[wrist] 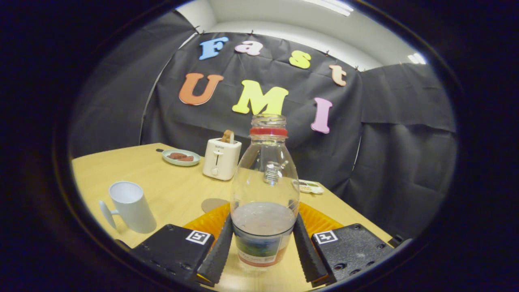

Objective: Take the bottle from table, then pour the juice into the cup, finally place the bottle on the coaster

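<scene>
Gripper view: the gripper [262, 247] has its fingers pressed against both sides of the bottle [263, 194], which stands upright between them, uncapped, with a little liquid in it. Just beyond lies the round coaster [213, 204]; the white cup [131, 207] stands off to the left on the table [162, 182], with a toaster [221, 158] further back.

The tool [263, 239] is held low and level over the worktop [170, 190], pointing forward. Its two fingers [219, 247] reach ahead from the two blocks at its base and lean slightly toward each other at the tips. They sit against the lower sides of the bottle [263, 194], one on the left and one on the right, with the bottle upright between them.
</scene>
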`<state>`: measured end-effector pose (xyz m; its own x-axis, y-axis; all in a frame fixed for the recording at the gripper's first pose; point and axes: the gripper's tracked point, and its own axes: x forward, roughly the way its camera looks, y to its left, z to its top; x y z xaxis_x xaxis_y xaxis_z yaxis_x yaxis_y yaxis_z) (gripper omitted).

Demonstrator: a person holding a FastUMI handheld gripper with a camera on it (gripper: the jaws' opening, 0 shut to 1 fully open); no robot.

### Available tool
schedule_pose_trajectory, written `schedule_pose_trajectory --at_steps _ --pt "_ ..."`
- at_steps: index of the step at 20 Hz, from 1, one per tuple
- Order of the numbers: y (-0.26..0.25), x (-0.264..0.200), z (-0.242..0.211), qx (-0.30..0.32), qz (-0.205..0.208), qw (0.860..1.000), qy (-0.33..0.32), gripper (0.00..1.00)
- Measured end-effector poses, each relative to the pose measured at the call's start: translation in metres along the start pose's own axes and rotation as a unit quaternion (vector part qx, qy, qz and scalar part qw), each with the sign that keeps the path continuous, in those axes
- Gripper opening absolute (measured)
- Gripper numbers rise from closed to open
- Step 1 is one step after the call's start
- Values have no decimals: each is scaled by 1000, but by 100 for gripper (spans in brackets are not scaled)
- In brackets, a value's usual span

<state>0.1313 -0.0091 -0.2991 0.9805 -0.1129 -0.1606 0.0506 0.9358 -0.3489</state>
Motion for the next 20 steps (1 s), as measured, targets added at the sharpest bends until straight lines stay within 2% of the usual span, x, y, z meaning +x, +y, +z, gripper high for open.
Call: schedule_pose_trajectory --at_steps 5,12,17,20 --pt "-2 -4 21 -78 -6 997 4 78" --pt "-6 -7 32 -184 -11 983 15 78" --pt "0 -7 44 -272 -12 962 5 78" --pt "11 -9 40 -307 12 951 18 78"
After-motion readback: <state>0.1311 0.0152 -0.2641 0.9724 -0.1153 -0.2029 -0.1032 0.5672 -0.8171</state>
